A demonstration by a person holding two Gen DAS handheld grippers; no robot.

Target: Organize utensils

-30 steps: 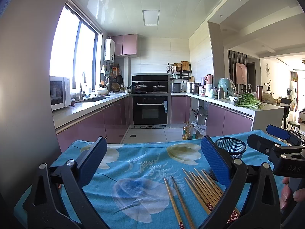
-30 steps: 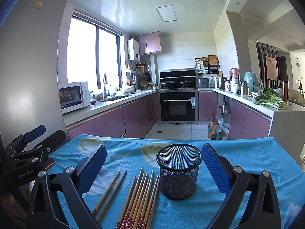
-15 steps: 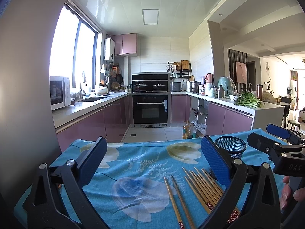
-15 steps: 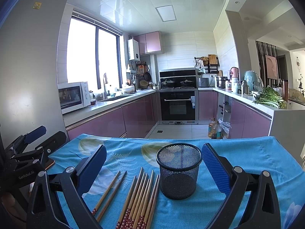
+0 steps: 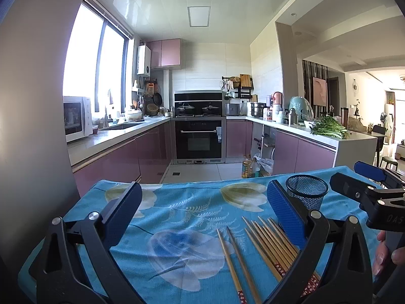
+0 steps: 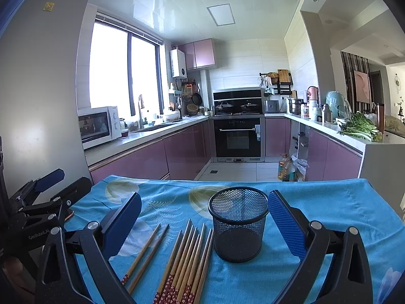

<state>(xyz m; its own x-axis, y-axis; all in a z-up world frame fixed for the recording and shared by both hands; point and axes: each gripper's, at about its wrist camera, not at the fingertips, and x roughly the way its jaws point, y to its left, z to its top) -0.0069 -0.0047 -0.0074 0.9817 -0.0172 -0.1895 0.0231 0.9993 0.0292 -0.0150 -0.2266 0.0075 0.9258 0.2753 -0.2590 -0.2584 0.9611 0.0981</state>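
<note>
Several wooden chopsticks with red patterned ends lie side by side on the blue flowered tablecloth; two more lie apart to their left. They also show in the left wrist view. An empty black mesh cup stands upright just right of them, and shows in the left wrist view. My right gripper is open and empty, hovering before the cup and chopsticks. My left gripper is open and empty, left of the chopsticks.
The table's far edge drops to the kitchen floor. A grey fridge wall stands close on the left. Purple cabinets, an oven and counters lie beyond. Each gripper shows in the other's view, left one, right one.
</note>
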